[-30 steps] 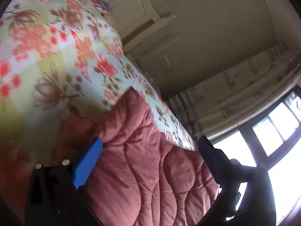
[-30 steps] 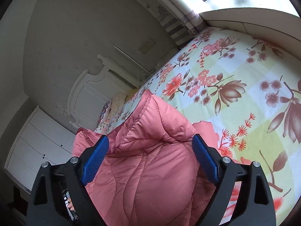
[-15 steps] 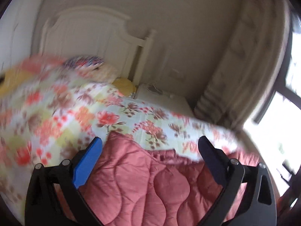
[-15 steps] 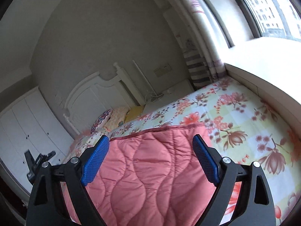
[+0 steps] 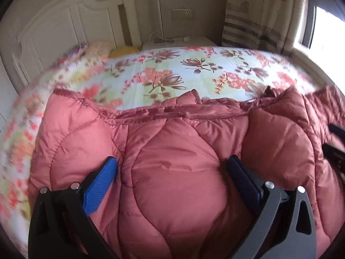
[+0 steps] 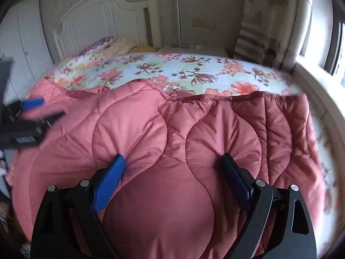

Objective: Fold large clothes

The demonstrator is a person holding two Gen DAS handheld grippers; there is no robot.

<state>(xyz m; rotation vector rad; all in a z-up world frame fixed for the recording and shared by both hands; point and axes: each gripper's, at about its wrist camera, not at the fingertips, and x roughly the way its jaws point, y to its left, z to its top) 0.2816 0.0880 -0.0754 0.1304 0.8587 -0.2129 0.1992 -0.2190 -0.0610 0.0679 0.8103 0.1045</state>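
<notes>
A puffy pink quilted coat lies spread across the near part of a bed with a floral sheet. My left gripper stands wide, its blue pads dug into a thick bulge of the coat. In the right wrist view the same coat fills the foreground. My right gripper grips another wide bulge of it, and the fabric puckers at both pads. The left gripper shows blurred at the left edge there, over the coat's left side.
A white headboard and pillows stand at the far end of the bed. Beside them are a white nightstand with cables, a striped curtain and a bright window at the right. A white wardrobe lines the left wall.
Both grippers rolled from tilted to level and swept across the bed with the coat between their pads. The coat went from bunched and hanging to spread flat on the sheet.
</notes>
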